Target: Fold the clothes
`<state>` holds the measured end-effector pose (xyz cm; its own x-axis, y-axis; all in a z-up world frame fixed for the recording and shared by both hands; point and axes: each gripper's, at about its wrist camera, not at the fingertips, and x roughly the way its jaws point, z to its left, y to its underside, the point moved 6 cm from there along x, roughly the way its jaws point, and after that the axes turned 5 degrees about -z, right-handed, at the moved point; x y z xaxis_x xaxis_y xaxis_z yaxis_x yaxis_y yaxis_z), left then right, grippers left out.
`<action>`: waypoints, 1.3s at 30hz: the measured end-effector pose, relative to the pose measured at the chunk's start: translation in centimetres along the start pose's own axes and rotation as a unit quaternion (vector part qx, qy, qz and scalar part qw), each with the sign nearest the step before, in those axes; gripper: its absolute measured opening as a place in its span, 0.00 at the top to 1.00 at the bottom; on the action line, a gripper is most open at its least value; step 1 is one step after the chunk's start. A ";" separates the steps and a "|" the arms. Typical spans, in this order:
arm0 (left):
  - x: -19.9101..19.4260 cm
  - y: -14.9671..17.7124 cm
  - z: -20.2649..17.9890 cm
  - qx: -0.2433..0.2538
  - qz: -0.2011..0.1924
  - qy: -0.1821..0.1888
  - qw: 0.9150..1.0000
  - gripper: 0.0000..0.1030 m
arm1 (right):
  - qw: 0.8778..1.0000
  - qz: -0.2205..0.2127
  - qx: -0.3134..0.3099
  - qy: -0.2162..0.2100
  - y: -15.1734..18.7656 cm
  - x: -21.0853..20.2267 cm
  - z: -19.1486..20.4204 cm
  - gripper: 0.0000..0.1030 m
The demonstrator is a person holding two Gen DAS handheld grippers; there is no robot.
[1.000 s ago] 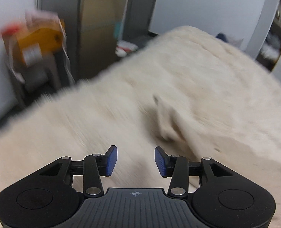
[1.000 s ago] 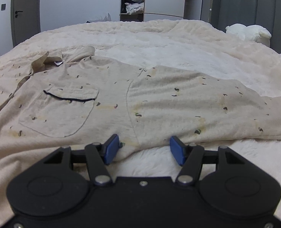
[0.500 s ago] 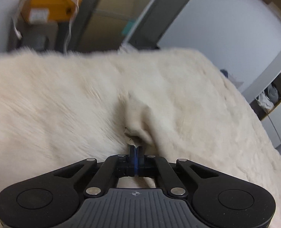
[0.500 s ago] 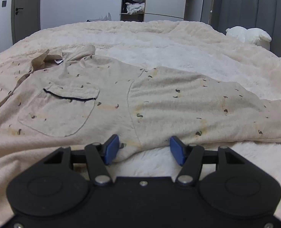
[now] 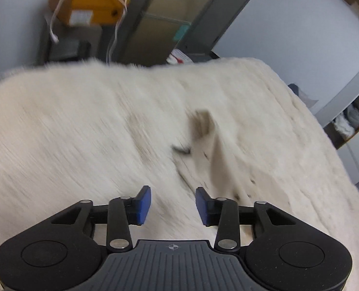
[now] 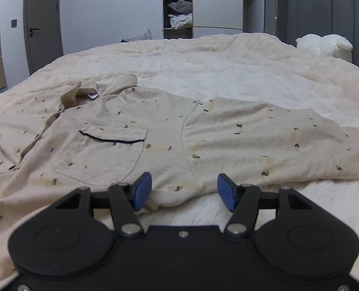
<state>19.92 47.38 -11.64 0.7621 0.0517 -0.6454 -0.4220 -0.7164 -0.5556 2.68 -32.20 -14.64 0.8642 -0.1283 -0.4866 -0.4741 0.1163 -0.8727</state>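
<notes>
A beige pyjama shirt (image 6: 135,131) with small dark specks lies spread flat, front up, on a cream fleece blanket (image 6: 228,72) that covers the bed. Its collar (image 6: 87,91) is rumpled toward the far left, its chest pocket (image 6: 101,155) has a dark trim along the top, and 1 long sleeve (image 6: 276,143) stretches out to the right, the cuff running off the edge of the right wrist view. The right gripper (image 6: 184,189) sits low at the near hem of the shirt, its 2 blue pads (image 6: 143,190) wide apart with the hem edge lying between them; the left pad looks to be right against the cloth, but nothing is pinched. The left gripper (image 5: 173,205) is likewise spread wide and holds nothing; its view is badly smeared, so detail is poor. Just beyond its right pad a fold of the same beige cloth (image 5: 211,150) stands up from the blanket in a peaked ridge, apart from the pads. Past the foot of the bed in that view stands a yellow cardboard box (image 5: 92,7) with white cords hanging from it, next to a grey cabinet (image 5: 179,17). In the right wrist view a grey door (image 6: 42,21) is on the far left wall, open shelves (image 6: 178,12) stuffed with clothes are straight ahead, a grey padded headboard (image 6: 330,12) rises on the right, and a white plush toy (image 6: 322,44) rests beside it on the bed.
</notes>
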 end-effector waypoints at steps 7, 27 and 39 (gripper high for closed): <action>4.0 -0.9 -0.6 -0.021 -0.026 0.002 0.999 0.55 | 1.000 0.012 -0.012 0.004 0.8 -1.0 1.3 0.43; -9.2 3.9 -5.7 0.144 -0.050 0.030 0.988 0.59 | 0.998 0.033 0.037 -0.049 0.2 -1.9 2.3 0.43; -8.1 20.3 -27.2 0.339 0.041 0.214 0.915 0.38 | 0.996 0.020 0.031 -0.084 -5.5 1.0 2.0 0.42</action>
<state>18.53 13.49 -3.47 0.7754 -0.3634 -0.5165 -0.5841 -0.1016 -0.8053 6.49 -31.04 -10.20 0.8627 0.0431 -0.5039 -0.5029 0.1785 -0.8457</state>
